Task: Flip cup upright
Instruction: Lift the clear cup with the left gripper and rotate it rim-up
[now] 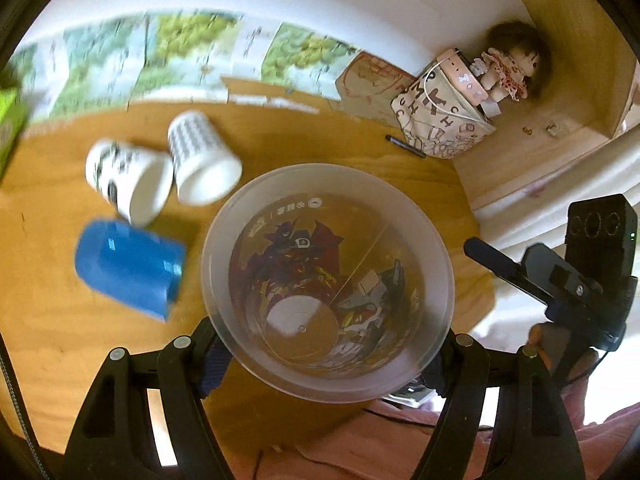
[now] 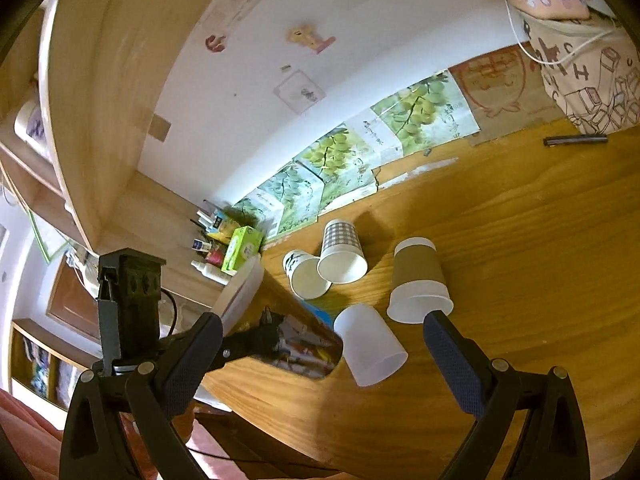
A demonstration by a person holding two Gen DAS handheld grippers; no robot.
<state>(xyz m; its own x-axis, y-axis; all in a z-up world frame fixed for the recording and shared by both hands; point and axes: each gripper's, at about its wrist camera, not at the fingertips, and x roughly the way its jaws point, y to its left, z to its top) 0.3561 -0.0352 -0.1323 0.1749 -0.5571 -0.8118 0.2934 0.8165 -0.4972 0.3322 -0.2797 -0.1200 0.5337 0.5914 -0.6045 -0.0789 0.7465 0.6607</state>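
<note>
Left tongs (image 1: 328, 356): clamped on either side of the translucent printed plastic cup (image 1: 328, 280), which is up off the wooden table (image 1: 48, 312) with its mouth facing the camera.

Left of that cup: blue cup (image 1: 128, 268) on its side; behind it, two white paper cups, one with black markings (image 1: 128, 182) and one with a checked pattern (image 1: 202, 160), lying side by side and touching.

Back right corner: printed fabric bag (image 1: 440, 124) with a small doll (image 1: 506, 70) just beside it, black pen (image 1: 405, 146) on the table in front.

Right tongs (image 2: 322, 334): spread wide, nothing between them; frosted plastic cup (image 2: 370, 346) and brown-sleeved paper cup (image 2: 418, 280) lie on the table beyond.
</note>
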